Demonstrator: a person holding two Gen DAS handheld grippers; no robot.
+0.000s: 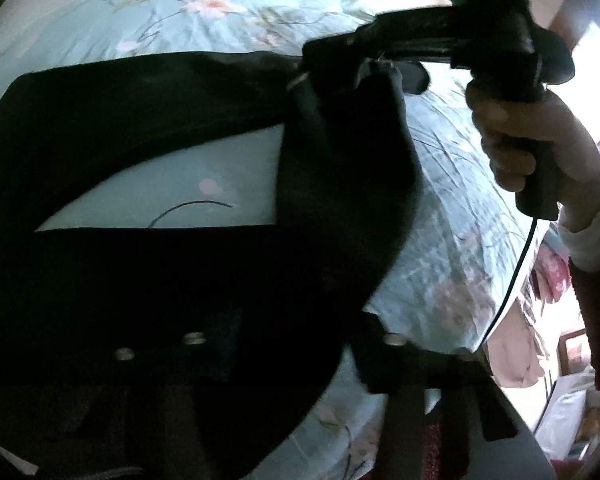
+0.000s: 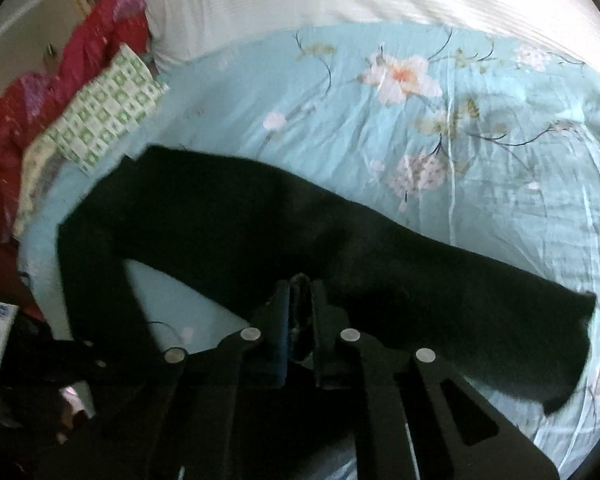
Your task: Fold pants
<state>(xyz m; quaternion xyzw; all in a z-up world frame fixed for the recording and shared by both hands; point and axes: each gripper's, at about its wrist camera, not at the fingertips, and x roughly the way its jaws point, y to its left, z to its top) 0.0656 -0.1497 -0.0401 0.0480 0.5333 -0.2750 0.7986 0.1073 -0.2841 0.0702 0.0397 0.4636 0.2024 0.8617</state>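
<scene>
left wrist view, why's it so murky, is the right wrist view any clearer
Left wrist view: black pants fill the dark frame, window glare blows out the right edge, the hand is smeared. Right wrist view: brighter; floral bedsheet readable, slight motion blur, fisheye bending at the edges.

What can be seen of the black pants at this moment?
The black pants are plain dark soft fabric, spread on the light blue floral bedsheet with the two legs apart in a V and sheet showing between them. The right gripper pinches a fold of the cloth between its fingers; the left wrist view shows that fold lifted off the sheet.
</scene>
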